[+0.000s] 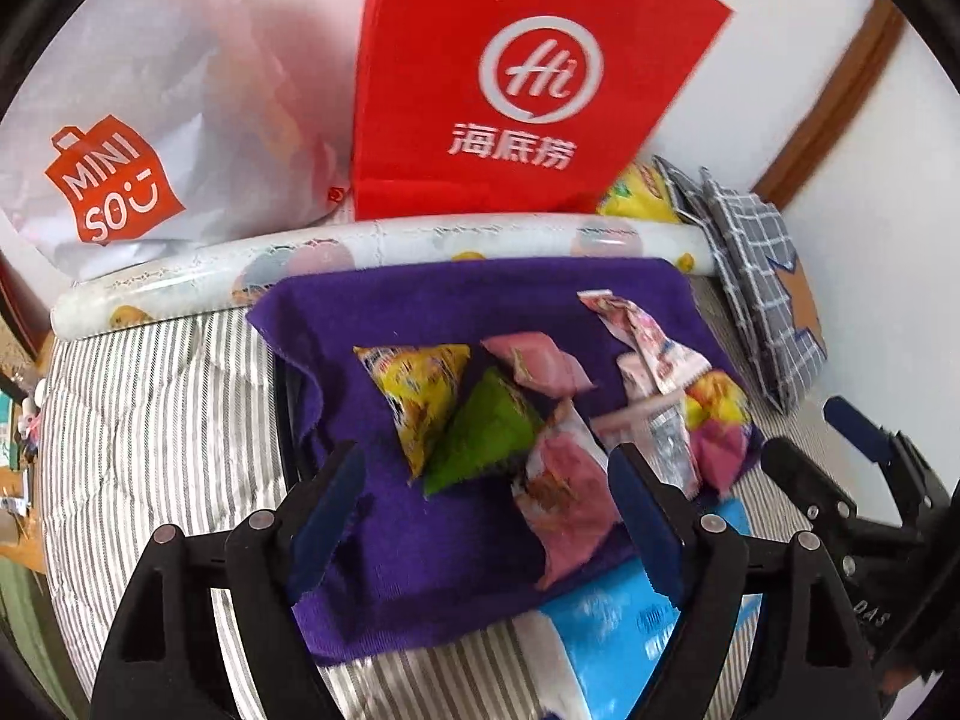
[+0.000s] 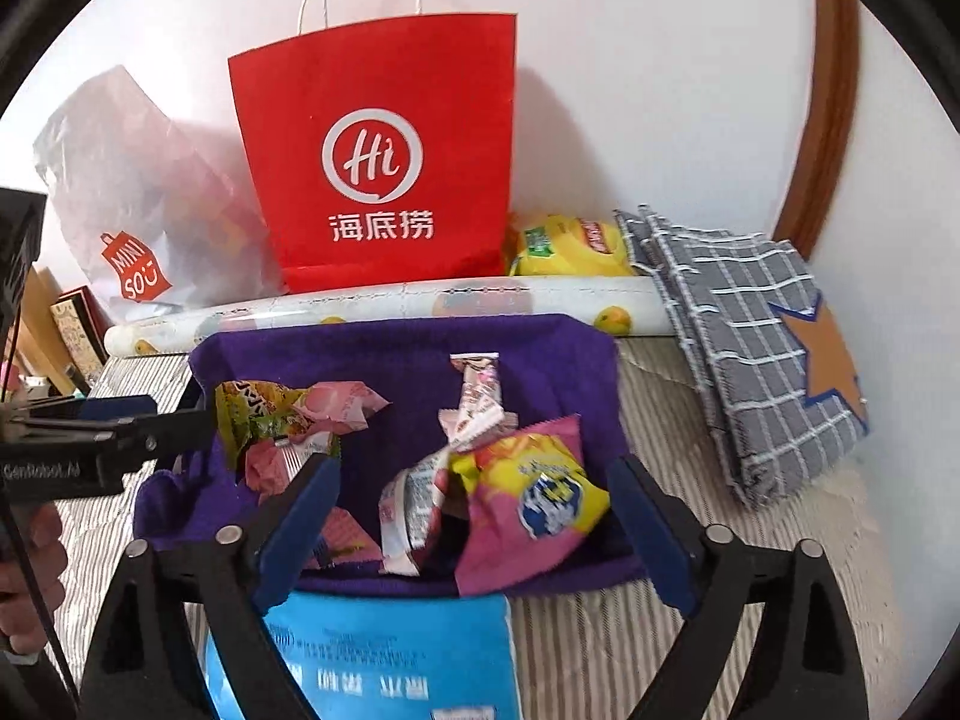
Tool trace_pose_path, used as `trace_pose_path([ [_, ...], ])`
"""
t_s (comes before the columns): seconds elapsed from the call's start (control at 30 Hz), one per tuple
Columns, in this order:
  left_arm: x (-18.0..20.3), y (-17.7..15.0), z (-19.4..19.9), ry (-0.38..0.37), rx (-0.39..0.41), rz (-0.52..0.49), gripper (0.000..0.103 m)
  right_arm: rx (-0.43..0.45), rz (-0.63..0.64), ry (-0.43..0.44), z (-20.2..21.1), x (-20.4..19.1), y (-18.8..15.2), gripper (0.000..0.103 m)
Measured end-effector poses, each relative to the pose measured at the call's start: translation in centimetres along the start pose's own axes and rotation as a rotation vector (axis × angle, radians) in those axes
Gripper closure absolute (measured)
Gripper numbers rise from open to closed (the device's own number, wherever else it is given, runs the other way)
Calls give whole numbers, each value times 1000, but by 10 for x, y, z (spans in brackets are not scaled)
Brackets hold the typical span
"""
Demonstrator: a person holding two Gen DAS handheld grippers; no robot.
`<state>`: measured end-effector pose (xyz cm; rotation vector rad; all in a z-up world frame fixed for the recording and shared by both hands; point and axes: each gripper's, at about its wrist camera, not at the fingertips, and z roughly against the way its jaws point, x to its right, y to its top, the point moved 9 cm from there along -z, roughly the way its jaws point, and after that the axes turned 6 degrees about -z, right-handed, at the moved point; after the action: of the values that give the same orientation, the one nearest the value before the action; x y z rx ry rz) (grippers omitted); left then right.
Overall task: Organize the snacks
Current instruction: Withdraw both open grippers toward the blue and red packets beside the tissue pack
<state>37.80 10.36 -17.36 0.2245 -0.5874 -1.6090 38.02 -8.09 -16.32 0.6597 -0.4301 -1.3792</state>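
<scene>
Several snack packets lie on a purple cloth [image 1: 420, 306] [image 2: 372, 348] on the striped bed. In the left wrist view I see a yellow packet [image 1: 420, 396], a green one [image 1: 486, 438] and pink ones [image 1: 564, 492]. In the right wrist view a pink-and-yellow packet [image 2: 528, 492] and a silvery packet [image 2: 414, 510] lie between my fingers. My left gripper [image 1: 486, 516] is open above the green and pink packets. My right gripper [image 2: 474, 516] is open above the pink-and-yellow packet. Both are empty. A red paper bag [image 1: 516, 78] [image 2: 384, 156] stands behind the cloth.
A white Miniso bag [image 1: 120, 180] [image 2: 132, 264] leans left of the red bag. A patterned roll [image 1: 372, 252] [image 2: 420, 300] lies along the cloth's far edge. A grey checked cloth [image 2: 750, 336], a yellow chip bag [image 2: 564, 246] and a blue-white pack [image 2: 384, 654] lie nearby.
</scene>
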Motion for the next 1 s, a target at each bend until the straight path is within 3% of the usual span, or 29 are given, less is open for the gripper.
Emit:
trace_pose_path([
  [0.17, 12, -13, 25, -27, 47, -3, 21, 4, -4, -44, 22, 4, -11, 9],
  [0.3, 17, -23, 45, 4, 86, -7, 21, 9, -6, -76, 42, 9, -20, 9],
  [0.57, 35, -57, 74, 10, 90, 11, 21, 66, -26, -45, 83, 20, -46, 9],
  [0.77, 50, -85, 91, 24, 98, -1, 21, 103, -33, -79, 104, 34, -66, 9],
  [0.9, 54, -101, 98, 33, 100, 0, 21, 93, -43, -61, 110, 38, -84, 9],
  [1.0, 54, -111, 102, 44, 102, -3, 21, 107, -75, 3, 117, 38, -97, 9],
])
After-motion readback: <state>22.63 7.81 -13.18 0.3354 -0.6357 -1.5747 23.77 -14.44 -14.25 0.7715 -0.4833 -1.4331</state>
